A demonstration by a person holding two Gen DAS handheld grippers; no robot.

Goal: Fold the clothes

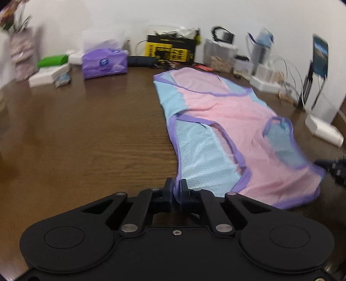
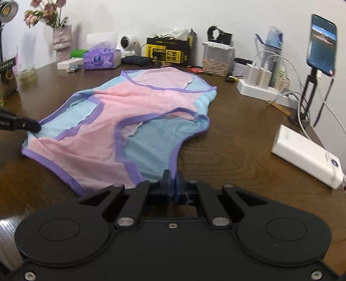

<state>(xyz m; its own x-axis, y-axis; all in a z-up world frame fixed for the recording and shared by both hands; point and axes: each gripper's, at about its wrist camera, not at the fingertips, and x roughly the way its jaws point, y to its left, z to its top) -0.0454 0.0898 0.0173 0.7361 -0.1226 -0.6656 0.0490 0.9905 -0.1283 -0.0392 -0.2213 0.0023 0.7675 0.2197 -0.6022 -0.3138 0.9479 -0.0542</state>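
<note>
Left wrist view: left gripper clenched on purple hem of mesh tank top, spread flat on wooden table for folding.

Right wrist view: right gripper pinching opposite near hem; tank top lies centre; power bank right.

Plain white wall, dark wood-grain table, lit desk lamp at left

Right tool pinches mesh top's purple hem

garment | pink-blue mesh, purple trim | spread flat | on table
</note>
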